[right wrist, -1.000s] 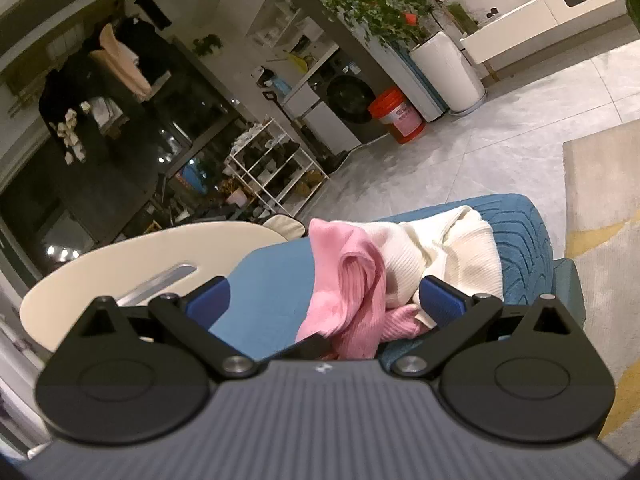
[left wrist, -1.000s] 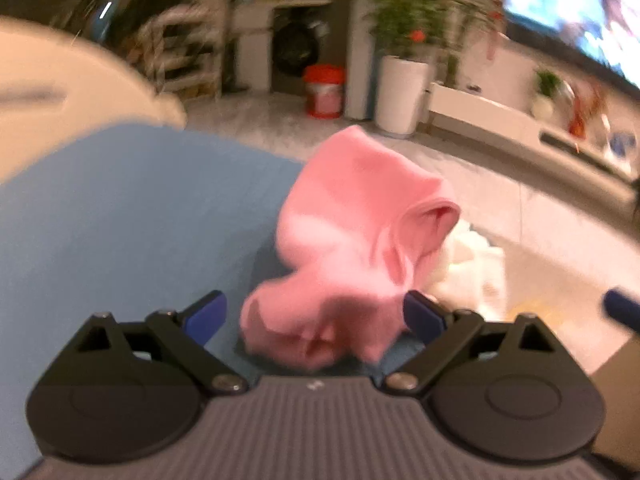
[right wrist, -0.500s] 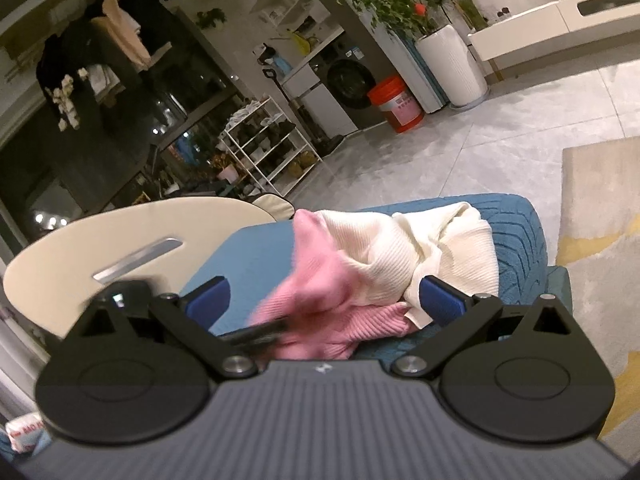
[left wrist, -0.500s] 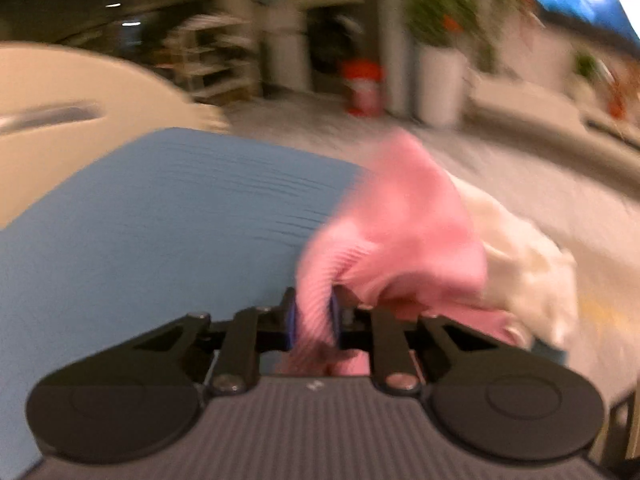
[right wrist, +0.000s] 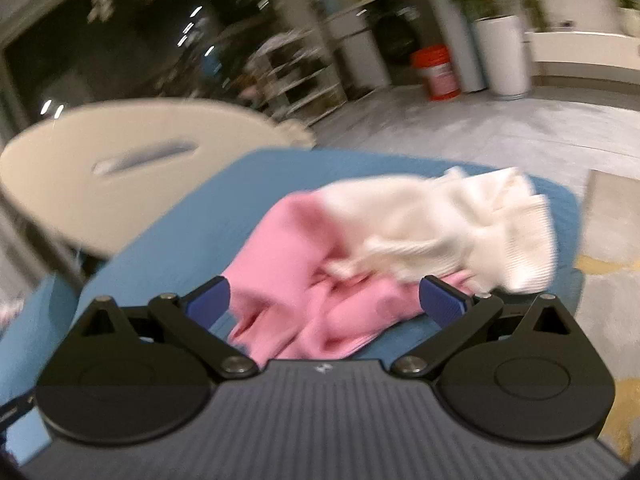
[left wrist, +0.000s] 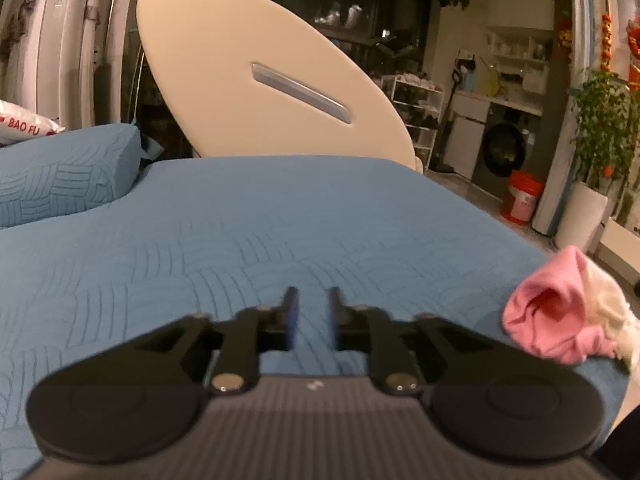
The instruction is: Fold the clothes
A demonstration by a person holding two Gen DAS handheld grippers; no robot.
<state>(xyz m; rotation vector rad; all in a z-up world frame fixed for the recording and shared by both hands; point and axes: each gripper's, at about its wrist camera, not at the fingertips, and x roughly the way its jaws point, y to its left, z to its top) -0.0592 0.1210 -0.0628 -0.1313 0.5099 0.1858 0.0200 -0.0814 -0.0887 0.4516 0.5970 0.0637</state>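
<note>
left gripper is over bare blue cover, jaws opening, nothing between them. right gripper is spread wide, empty, hovering just above the near edge of the pink top; the pads don't touch it as far as the blurred right view shows.

step looks like: get the pink top off the heap and lay it flat on the free cover. advice: grab one layer only at a hem or shoulder, not the bunched middle. the white knit lies on its far part, so pull low and sideways or it drags along. left should take the opposite edge, then spread.

near to far: pink top at the right corner of the cover, white knit touching it behind, pillow far left, cream board beyond.

count: 2 garments (1 pink, 1 white), 2 grippers, 1 pillow, 1 board.
</note>
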